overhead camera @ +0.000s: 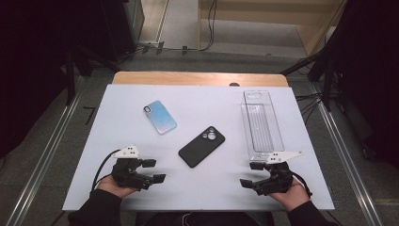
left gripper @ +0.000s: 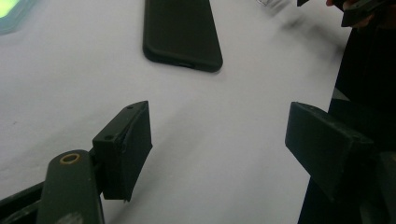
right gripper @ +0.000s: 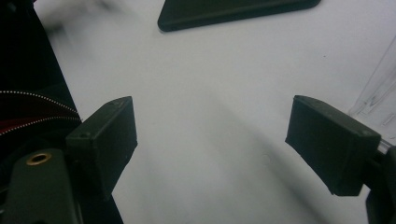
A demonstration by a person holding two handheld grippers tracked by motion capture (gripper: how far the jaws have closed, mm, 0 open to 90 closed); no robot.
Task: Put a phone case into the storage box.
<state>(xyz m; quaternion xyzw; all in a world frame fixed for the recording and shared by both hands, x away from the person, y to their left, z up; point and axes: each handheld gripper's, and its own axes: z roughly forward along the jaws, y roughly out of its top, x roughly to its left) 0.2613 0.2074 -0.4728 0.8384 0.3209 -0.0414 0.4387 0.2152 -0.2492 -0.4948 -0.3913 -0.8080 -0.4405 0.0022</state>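
Observation:
A black phone [overhead camera: 202, 146] lies camera side up at the middle of the white table [overhead camera: 122, 101]; its end [left gripper: 182, 35] [right gripper: 233, 11] shows in both gripper views. A light blue phone [overhead camera: 160, 117] lies farther back to the left. A clear plastic tray [overhead camera: 261, 125] lies lengthwise at the right. My left gripper [overhead camera: 154, 171] rests near the front left edge, jaws wide apart over bare table [left gripper: 219, 140]. My right gripper [overhead camera: 251, 174] rests at the front right, just in front of the tray, also open with nothing between its jaws [right gripper: 210, 140].
A wooden strip [overhead camera: 200, 78] borders the table's far edge. Metal rails [overhead camera: 42, 155] run along both sides on the floor, and cables [overhead camera: 310, 101] trail at the back right. A corner of the clear tray [right gripper: 378, 98] stands close to my right gripper's jaw.

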